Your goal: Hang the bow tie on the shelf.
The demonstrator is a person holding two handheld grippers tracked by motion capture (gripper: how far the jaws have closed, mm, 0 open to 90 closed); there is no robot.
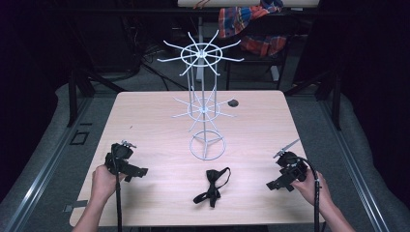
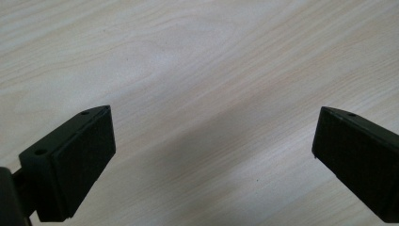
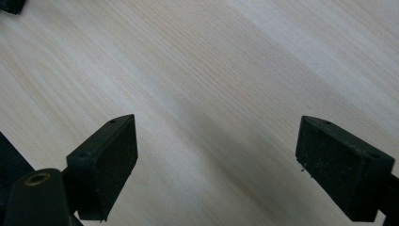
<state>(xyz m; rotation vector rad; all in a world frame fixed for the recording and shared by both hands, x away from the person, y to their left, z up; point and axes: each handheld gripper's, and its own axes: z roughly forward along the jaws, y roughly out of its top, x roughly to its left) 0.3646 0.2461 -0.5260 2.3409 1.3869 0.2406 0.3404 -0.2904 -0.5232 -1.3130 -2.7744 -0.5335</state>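
A black bow tie [image 1: 212, 185] lies flat on the wooden table [image 1: 159, 125] near its front edge, in the middle. Behind it stands a white wire display rack [image 1: 203, 104] with two tiers of spoke hooks and a ring base. My left gripper [image 1: 138, 172] rests low at the front left, a hand around it, pointing right toward the bow tie. Its jaws stand wide open over bare wood [image 2: 211, 127]. My right gripper [image 1: 274, 185] sits at the front right, pointing left toward the bow tie. It is open too, with nothing between its pads [image 3: 216, 141].
A small dark object [image 1: 233, 102] lies on the table right of the rack's lower tier. A chair with plaid cloth [image 1: 251, 24] stands beyond the far edge. Dark stands and cables surround the table. A black strap edge [image 3: 11, 5] peeks in at the right gripper view's top left.
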